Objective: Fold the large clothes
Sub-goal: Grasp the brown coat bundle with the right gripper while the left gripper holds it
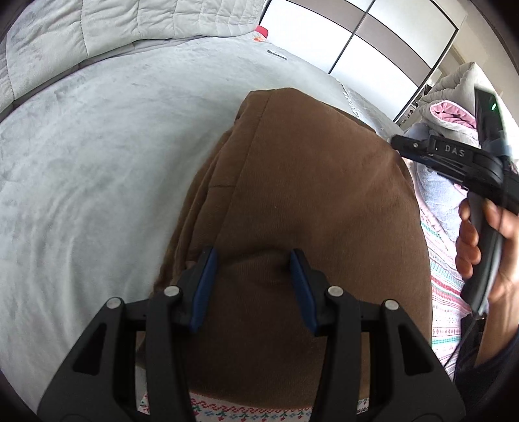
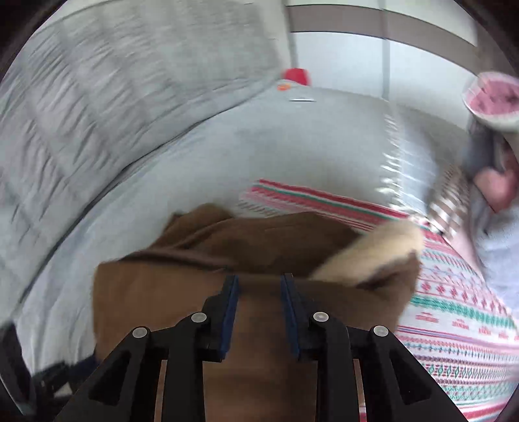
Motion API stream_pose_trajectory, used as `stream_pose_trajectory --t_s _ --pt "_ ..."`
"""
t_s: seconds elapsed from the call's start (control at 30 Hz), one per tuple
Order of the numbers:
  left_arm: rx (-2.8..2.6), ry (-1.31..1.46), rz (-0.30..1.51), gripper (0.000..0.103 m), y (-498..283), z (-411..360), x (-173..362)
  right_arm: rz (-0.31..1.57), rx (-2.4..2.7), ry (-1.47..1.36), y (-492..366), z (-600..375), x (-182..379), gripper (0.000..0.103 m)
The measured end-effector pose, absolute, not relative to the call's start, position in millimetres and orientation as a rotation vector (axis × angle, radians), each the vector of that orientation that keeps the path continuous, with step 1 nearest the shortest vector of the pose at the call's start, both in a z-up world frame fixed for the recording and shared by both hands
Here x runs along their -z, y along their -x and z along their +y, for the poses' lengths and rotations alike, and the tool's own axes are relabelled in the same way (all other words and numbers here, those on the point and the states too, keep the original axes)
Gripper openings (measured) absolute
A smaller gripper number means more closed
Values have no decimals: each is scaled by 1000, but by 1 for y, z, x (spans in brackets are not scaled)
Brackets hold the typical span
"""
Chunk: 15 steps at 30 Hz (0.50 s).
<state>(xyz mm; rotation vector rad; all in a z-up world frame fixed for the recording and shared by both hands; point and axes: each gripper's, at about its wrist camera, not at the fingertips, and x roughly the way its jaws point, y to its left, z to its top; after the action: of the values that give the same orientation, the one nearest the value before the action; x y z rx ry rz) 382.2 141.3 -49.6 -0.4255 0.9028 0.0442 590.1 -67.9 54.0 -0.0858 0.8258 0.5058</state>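
A brown corduroy garment (image 1: 308, 194) lies folded lengthwise on a grey bed (image 1: 97, 162). My left gripper (image 1: 254, 254) is open just above its near part, holding nothing. The right gripper (image 1: 402, 142) shows at the right of the left wrist view, held in a hand above the garment's right edge. In the blurred right wrist view the right gripper (image 2: 259, 277) is open over the brown garment (image 2: 155, 298), whose cream fleece lining (image 2: 373, 253) shows at the right.
A patterned white, red and green cloth (image 2: 460, 318) lies under and right of the garment. A grey quilt (image 1: 113, 29) is piled at the bed's head. More clothes (image 1: 451, 110) are heaped at the right. A wardrobe (image 1: 373, 42) stands behind.
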Motion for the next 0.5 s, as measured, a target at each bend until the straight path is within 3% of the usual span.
stream_pose_trajectory --t_s 0.23,0.43,0.47,0.5 --pt "-56 396 901 49 -382 140 47 1027 -515 214 -612 6 33 27" --pt "-40 388 917 49 -383 141 46 970 -526 177 -604 -9 20 28" --pt "-35 395 919 49 -383 143 45 947 -508 178 -595 -13 13 30" --pt "-30 403 918 49 -383 144 44 923 -496 172 -583 -19 5 39"
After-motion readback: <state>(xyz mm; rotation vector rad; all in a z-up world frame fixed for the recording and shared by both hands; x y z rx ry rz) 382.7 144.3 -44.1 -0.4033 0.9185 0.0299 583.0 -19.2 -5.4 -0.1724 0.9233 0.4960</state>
